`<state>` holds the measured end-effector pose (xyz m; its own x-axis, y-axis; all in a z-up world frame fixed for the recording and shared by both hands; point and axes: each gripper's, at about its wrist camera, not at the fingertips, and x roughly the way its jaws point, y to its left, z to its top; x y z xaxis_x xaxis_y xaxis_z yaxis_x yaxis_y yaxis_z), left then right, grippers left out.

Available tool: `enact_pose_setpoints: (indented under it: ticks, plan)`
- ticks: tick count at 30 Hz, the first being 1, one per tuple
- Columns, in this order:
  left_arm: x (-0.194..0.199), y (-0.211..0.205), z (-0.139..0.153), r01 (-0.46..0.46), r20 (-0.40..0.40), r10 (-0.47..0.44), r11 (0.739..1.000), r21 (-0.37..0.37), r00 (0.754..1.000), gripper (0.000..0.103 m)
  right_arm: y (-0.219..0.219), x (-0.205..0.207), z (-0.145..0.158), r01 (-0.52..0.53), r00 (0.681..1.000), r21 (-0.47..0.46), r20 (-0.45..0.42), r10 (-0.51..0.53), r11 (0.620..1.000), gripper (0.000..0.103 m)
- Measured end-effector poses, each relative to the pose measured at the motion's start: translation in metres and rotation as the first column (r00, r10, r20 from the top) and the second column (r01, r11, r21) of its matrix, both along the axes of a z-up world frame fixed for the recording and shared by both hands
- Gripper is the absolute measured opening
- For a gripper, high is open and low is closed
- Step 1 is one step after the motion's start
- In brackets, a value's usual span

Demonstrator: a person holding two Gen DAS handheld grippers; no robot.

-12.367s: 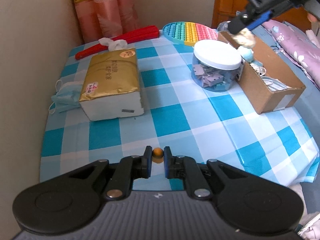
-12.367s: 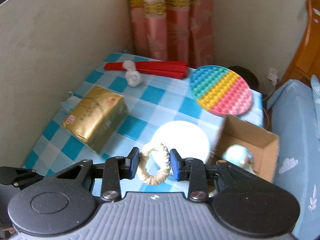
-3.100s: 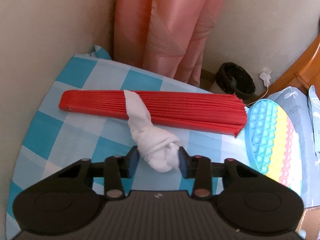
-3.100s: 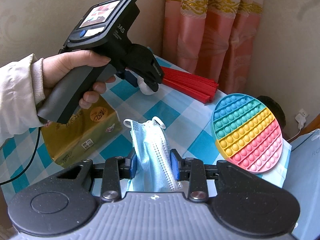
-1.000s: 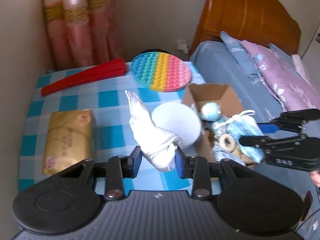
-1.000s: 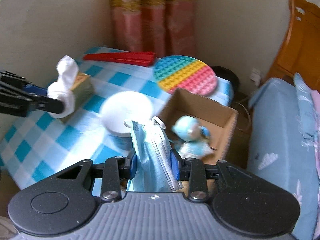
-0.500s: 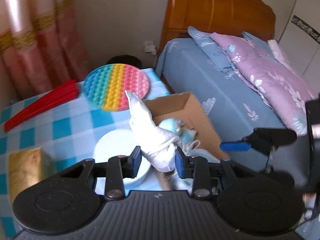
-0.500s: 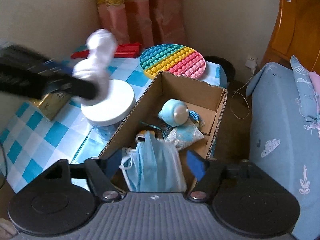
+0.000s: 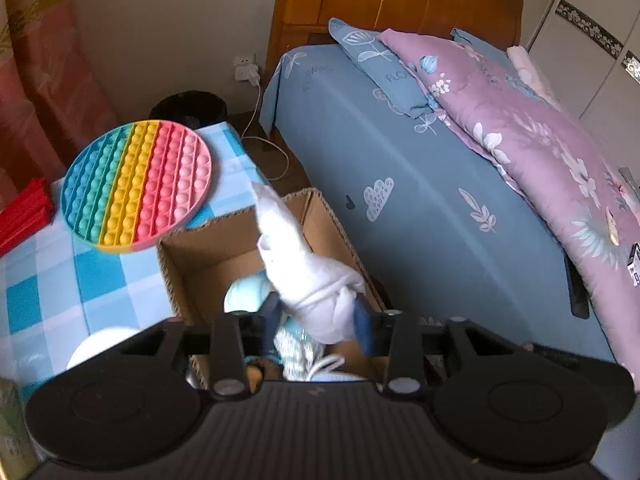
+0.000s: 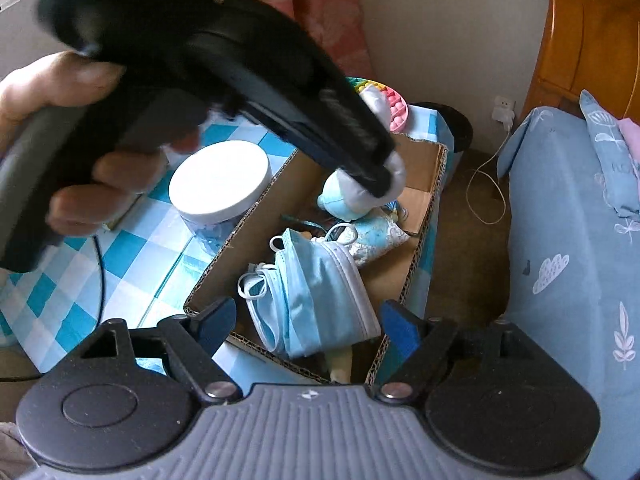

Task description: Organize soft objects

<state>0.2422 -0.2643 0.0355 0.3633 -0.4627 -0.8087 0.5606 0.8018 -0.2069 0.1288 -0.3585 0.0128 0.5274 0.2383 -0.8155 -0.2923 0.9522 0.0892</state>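
My left gripper (image 9: pixel 316 320) is shut on a knotted white cloth (image 9: pixel 308 276) and holds it over the open cardboard box (image 9: pixel 192 256). In the right wrist view the same gripper (image 10: pixel 384 180) and cloth (image 10: pixel 394 176) hang above the box (image 10: pixel 424 216). My right gripper (image 10: pixel 306 326) is open and empty at the box's near edge. A blue face mask (image 10: pixel 316 292) lies in the box below it, with a pale blue soft toy (image 10: pixel 340 200) and patterned cloth further in.
A white-lidded jar (image 10: pixel 218 178) stands left of the box on the blue checked tablecloth (image 10: pixel 132 272). A rainbow pop mat (image 9: pixel 136 184) and a red folded fan (image 9: pixel 24 216) lie behind. A bed (image 9: pixel 440 200) is to the right.
My left gripper has carried the white cloth right, from over the jar to over the box. My right gripper stays open above the released mask and has drawn back slightly.
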Motion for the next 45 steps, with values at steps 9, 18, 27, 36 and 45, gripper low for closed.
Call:
enact_pose_setpoints:
  ticks: [9, 18, 27, 36, 45]
  plan:
    - [-0.007, 0.009, 0.004, -0.036, 0.069, 0.037, 0.999, -0.014, 0.997, 0.088, 0.001, -0.002, -0.002, 0.026, 1.000, 0.013, -0.011, -0.026, 1.000, 0.085]
    - [-0.084, 0.066, 0.023, -0.160, 0.343, 0.133, 0.986, 0.050, 0.930, 0.100, 0.019, -0.023, 0.002, 0.159, 0.987, -0.080, 0.004, -0.159, 0.984, 0.101]
    - [-0.140, 0.125, 0.004, -0.369, 0.298, 0.326, 0.925, 0.097, 0.897, 0.100, 0.037, -0.050, -0.005, 0.376, 0.926, -0.098, -0.008, -0.379, 0.921, 0.102]
    - [-0.160, 0.139, 0.005, -0.433, 0.318, 0.365, 0.884, 0.177, 0.875, 0.100, 0.053, -0.065, 0.012, 0.425, 0.905, -0.091, 0.033, -0.424, 0.901, 0.103]
    - [-0.171, 0.142, 0.009, -0.434, 0.303, 0.373, 0.886, 0.164, 0.877, 0.100, 0.063, -0.072, 0.018, 0.414, 0.910, -0.093, 0.042, -0.412, 0.905, 0.103]
